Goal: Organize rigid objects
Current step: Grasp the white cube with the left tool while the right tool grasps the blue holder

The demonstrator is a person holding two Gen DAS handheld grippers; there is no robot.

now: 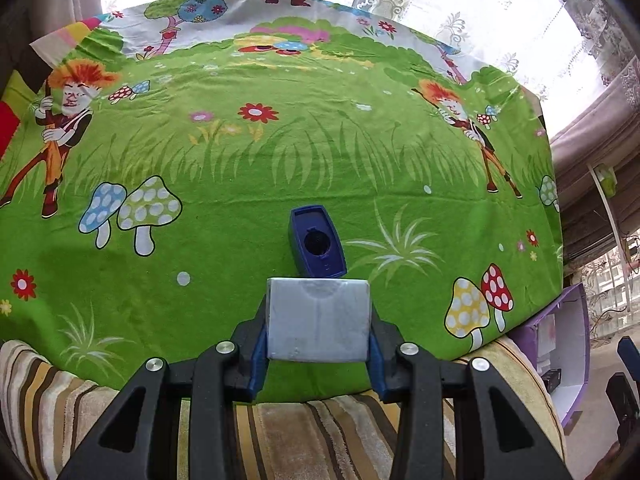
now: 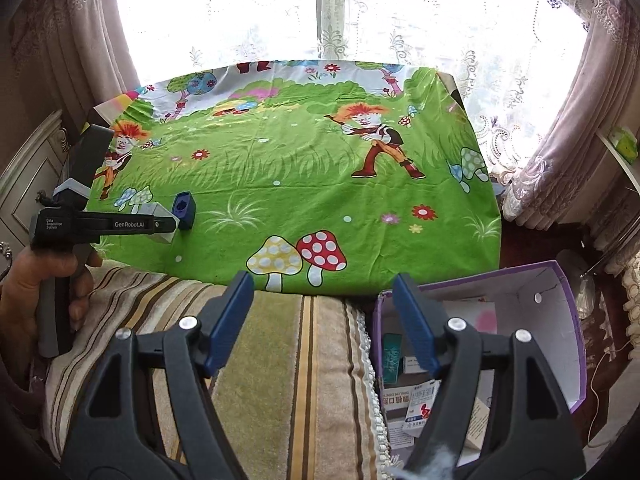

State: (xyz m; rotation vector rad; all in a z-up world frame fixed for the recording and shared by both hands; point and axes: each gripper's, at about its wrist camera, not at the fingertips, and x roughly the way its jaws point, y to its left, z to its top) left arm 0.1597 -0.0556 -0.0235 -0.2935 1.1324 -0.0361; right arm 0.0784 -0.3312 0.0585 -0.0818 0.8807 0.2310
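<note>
Clamped between the blue pads of the left gripper [image 1: 319,360] sits a pale grey box [image 1: 318,320], its flat sides squeezed from both flanks, so the jaws are drawn in tight on it. It hangs at the near edge of the green cartoon cloth [image 1: 280,160], just in front of a dark blue box [image 1: 316,242] lying open-faced on the cloth, the two nearly touching. From the right wrist view the same grey box [image 2: 162,224] shows beyond the left tool, gripped by a hand [image 2: 24,300].

The right gripper [image 2: 322,320] stands with its jaws spread and nothing between them, poised over the striped cushion [image 2: 280,360] and the rim of the purple carton [image 2: 560,300], which already holds several small packets.

The step in hand looks to be carrying the grey box to that carton. To do it well, lift straight up first so the box clears the blue one without nudging it, keep the squeeze steady since the smooth sides could slip, then swing across the cushion toward the carton and lower the box inside before easing the jaws apart. The right tool should stay clear of the carton's mouth, or go for the blue box.
</note>
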